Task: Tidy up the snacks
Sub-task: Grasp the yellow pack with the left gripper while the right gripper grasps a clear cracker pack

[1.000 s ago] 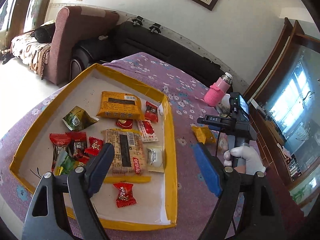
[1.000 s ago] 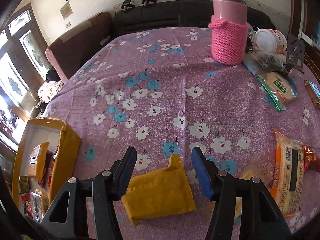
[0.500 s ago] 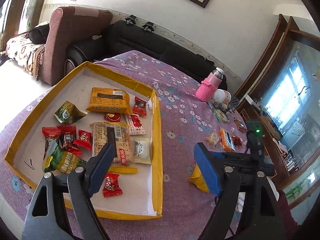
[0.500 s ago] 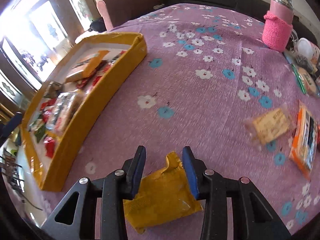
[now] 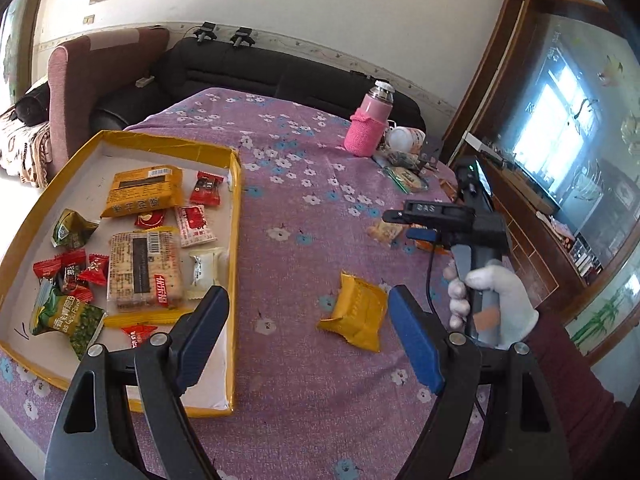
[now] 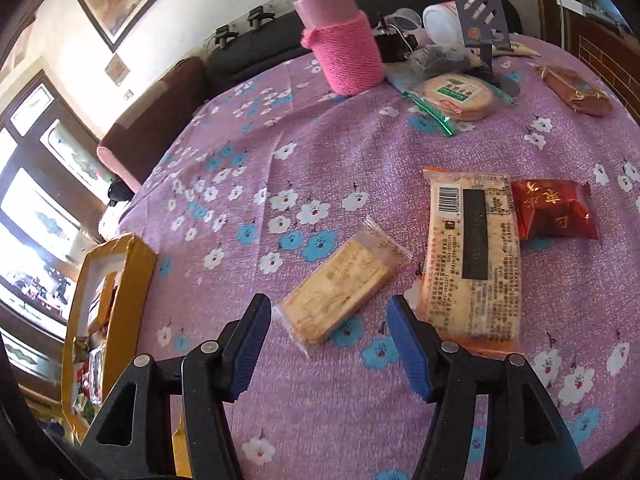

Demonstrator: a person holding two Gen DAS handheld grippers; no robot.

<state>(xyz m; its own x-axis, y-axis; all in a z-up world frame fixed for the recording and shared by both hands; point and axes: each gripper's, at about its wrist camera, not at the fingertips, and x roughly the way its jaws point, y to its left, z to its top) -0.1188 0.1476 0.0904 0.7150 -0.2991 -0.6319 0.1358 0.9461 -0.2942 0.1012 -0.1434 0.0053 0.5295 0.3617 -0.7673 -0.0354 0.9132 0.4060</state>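
A yellow-rimmed tray (image 5: 236, 208) on the purple flowered cloth holds several snack packs; it also shows in the right wrist view (image 6: 136, 276). A small yellow snack pack (image 5: 356, 312) lies on the cloth between the tray and the right gripper. My left gripper (image 5: 308, 332) is open and empty, just short of that pack. My right gripper (image 6: 328, 344) is open and empty, over a clear-wrapped cracker pack (image 6: 340, 288). Beside it lie a long orange cracker pack (image 6: 472, 256) and a red pack (image 6: 556, 208).
A pink knit-covered bottle (image 6: 340, 48) stands at the back, with a round biscuit pack (image 6: 456, 96), a brown pack (image 6: 576, 88), a white cup (image 6: 440, 20) and a dark stand (image 6: 484, 12) near it. A sofa (image 5: 280, 76) lies beyond the table.
The right gripper let go of the small yellow pack, opened, and moved right to the cracker packs. The yellow pack now lies on the cloth beside the tray. The left gripper stayed open.
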